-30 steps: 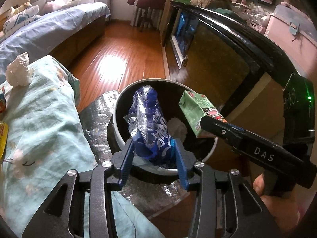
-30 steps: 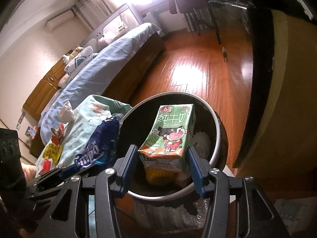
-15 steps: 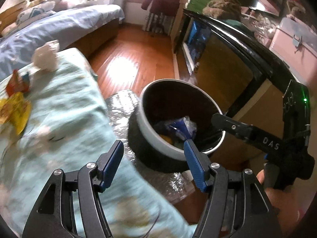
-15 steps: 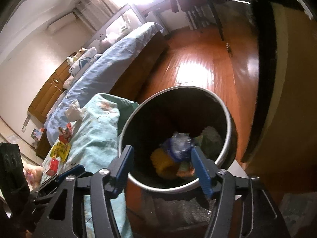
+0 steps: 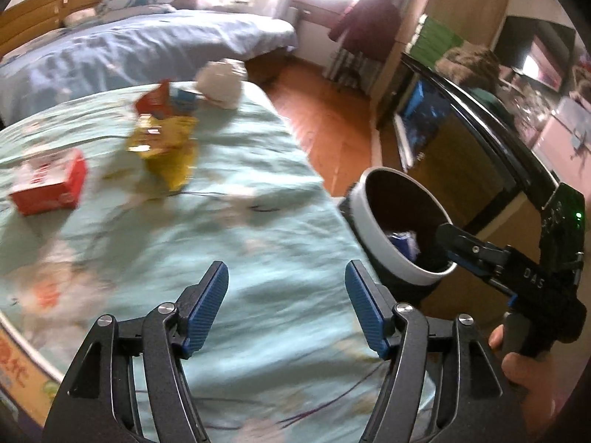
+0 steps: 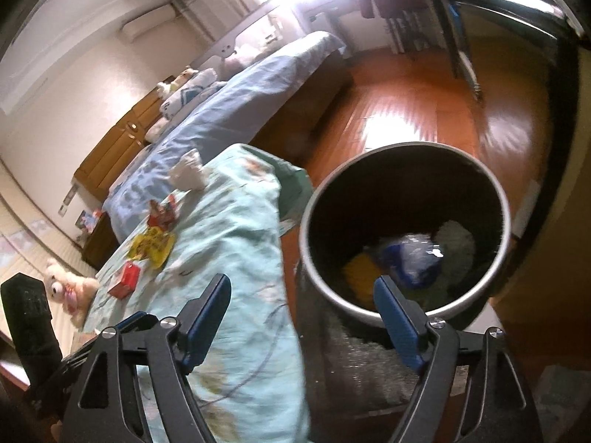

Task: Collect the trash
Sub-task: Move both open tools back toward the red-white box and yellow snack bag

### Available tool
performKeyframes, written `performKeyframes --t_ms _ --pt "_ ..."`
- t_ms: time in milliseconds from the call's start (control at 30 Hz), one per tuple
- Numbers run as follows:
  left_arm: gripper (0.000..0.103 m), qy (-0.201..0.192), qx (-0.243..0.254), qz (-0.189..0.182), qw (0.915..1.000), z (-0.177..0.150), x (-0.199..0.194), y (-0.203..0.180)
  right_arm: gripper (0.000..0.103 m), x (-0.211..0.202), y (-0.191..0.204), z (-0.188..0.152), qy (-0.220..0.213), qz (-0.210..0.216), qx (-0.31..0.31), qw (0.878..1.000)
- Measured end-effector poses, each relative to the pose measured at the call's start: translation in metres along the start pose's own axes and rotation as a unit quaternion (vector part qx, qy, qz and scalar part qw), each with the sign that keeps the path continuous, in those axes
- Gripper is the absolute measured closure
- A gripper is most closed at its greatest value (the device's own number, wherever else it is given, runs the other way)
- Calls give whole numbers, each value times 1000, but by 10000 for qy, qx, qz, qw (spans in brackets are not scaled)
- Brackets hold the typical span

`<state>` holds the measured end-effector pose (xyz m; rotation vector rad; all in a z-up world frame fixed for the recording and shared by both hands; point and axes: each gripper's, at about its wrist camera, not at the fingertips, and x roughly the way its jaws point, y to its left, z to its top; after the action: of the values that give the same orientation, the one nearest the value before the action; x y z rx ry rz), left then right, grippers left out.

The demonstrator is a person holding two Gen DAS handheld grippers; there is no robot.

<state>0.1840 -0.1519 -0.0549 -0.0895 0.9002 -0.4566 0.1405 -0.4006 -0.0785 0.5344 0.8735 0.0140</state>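
Note:
My left gripper [image 5: 286, 273] hovers over the teal cloth [image 5: 221, 221], jaws opening, nothing between them. On the cloth lie a red box [image 5: 50, 184], a yellow wrapper [image 5: 166, 147], a red wrapper [image 5: 157, 101] and a white crumpled paper [image 5: 221, 83]. The black bin [image 5: 369, 221] with a pale rim stands at the cloth's right edge. My right gripper [image 6: 302, 282] is by the bin's [image 6: 417, 144] near rim, jaws opening and empty. A blue wrapper [image 6: 410, 258], a yellow piece [image 6: 362, 269] and a white wad [image 6: 456, 243] lie inside the bin.
A bed with a blue cover [image 5: 129, 48] runs behind the cloth-covered surface. Wooden floor [image 5: 325, 125] lies beyond the bin, with a dark glass-fronted cabinet [image 5: 461, 147] to its right. A silver mat [image 6: 354, 361] is under the bin. A plush toy [image 6: 70, 288] sits far left.
Both grippers let go: the blue wrapper and the green carton dropped into the bin. The left gripper then swung left over the cloth; the right drew back a little. Both jaws widened.

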Motion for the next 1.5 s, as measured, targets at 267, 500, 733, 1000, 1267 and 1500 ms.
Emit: performKeyframes --t_ms 267,500,733,1000,1267,1500 --pt "32 -179 -379 326 9986 1 -22 49 21 14 45 -4 139 224 -325 9991" --pt "29 -304 -674 586 9955 1 -38 89 20 33 81 -8 305 379 -568 9972" --pt "28 -328 -1035 800 9909 8 -42 121 20 56 111 -10 446 508 -754 9949" --pt "27 -241 -1200 1033 9871 18 -33 144 20 85 136 -6 626 606 -840 9927" --pt "26 -136 -1399 1227 9824 29 -20 162 20 114 157 3 750 736 -911 9903" --pt "26 -69 -1366 1561 9782 43 -5 171 24 139 170 7 891 754 -999 9881"
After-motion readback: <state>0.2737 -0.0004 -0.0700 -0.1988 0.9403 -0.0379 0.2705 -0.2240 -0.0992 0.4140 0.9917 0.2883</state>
